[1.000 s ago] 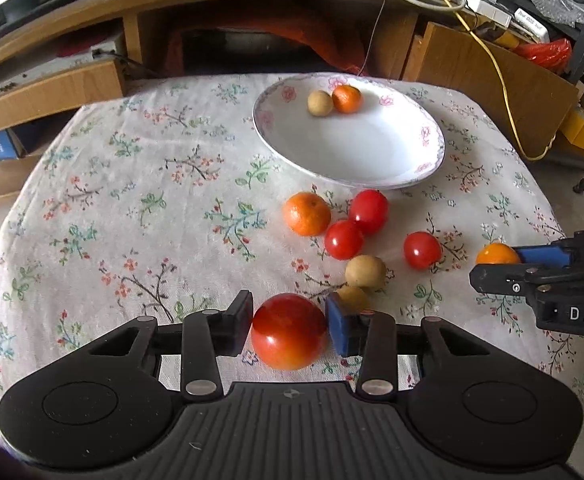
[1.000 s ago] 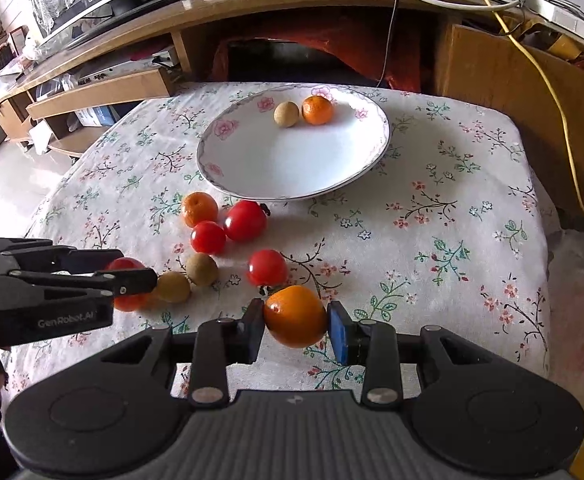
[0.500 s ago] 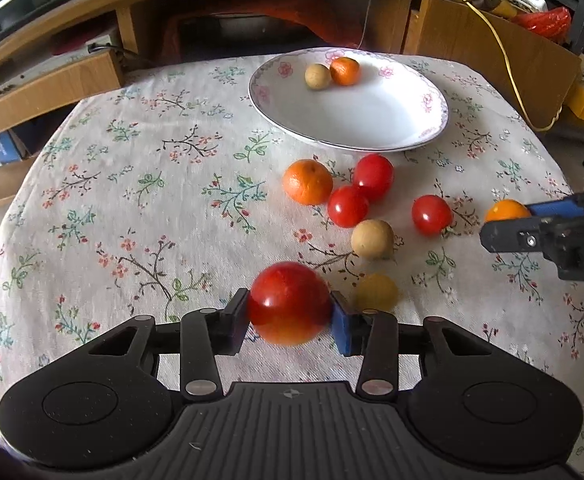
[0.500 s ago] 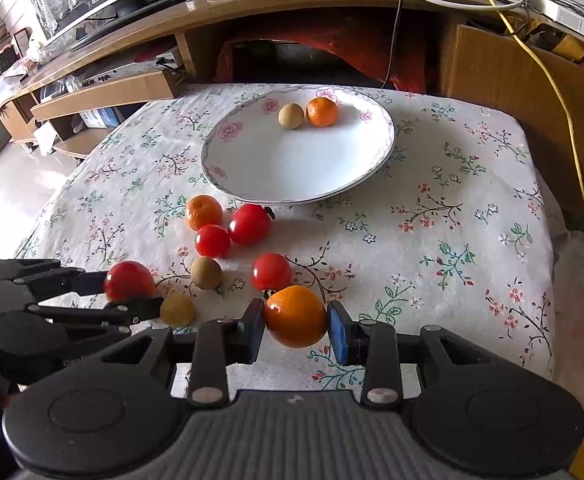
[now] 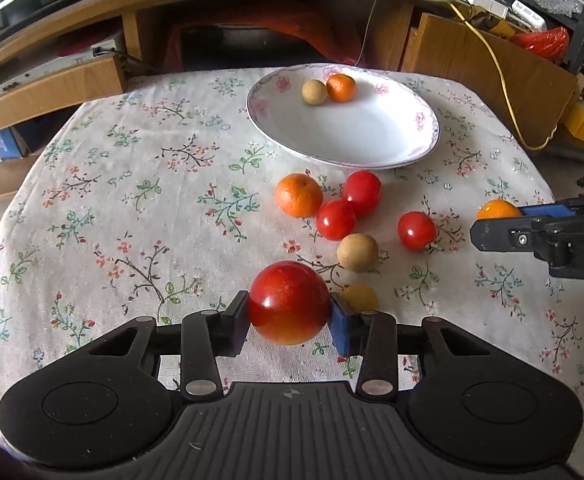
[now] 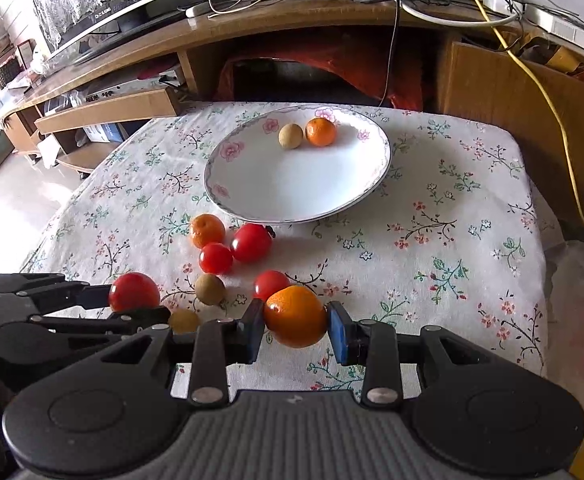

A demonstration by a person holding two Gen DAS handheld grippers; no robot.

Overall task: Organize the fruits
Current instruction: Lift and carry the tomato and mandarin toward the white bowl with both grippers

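My left gripper is shut on a large red tomato, held above the near part of the table. My right gripper is shut on an orange, also lifted. A white floral plate at the far middle holds a small tan fruit and a small orange. On the cloth before the plate lie an orange, three red tomatoes and two tan fruits. The right gripper shows at the right edge of the left wrist view with its orange.
A floral tablecloth covers the table. Behind it stand a wooden TV stand with cables, a yellow cord and a wooden board at the right. The left gripper sits at the left in the right wrist view.
Both grippers have risen and tilted back with their fruit. The tomato has left the cloth. The loose fruit and the plate stay put.
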